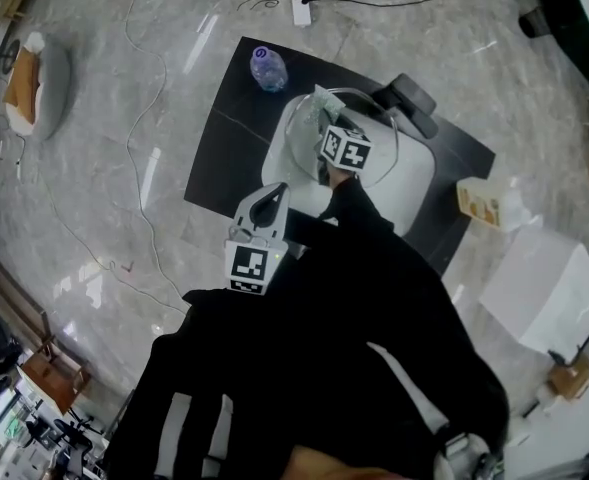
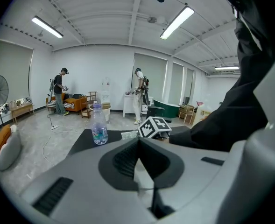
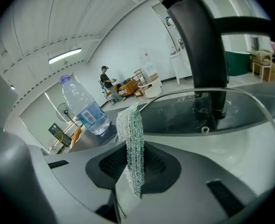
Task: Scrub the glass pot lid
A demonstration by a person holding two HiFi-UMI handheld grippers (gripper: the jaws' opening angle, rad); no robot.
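The glass pot lid point(image 1: 379, 133) lies on a white basin point(image 1: 414, 183), its black handle point(image 1: 412, 100) at the far side. In the right gripper view the lid point(image 3: 249, 108) fills the right half under the tall black handle point(image 3: 205, 45). My right gripper point(image 1: 326, 126) hovers over the lid's near-left rim, shut on a silvery-green mesh scrub pad point(image 3: 131, 139) that sticks up between the jaws point(image 1: 319, 103). My left gripper point(image 1: 267, 200) is held back at the mat's near edge, pointing level across the room, shut with nothing in it point(image 2: 139, 153).
The basin stands on a black mat point(image 1: 224, 158) on the marble floor. A water bottle point(image 1: 268, 68) stands at the mat's far corner. A carton point(image 1: 479, 203) and a white box point(image 1: 544, 288) lie to the right, a power strip point(image 1: 301, 8) beyond. Two people point(image 2: 60, 90) stand far off.
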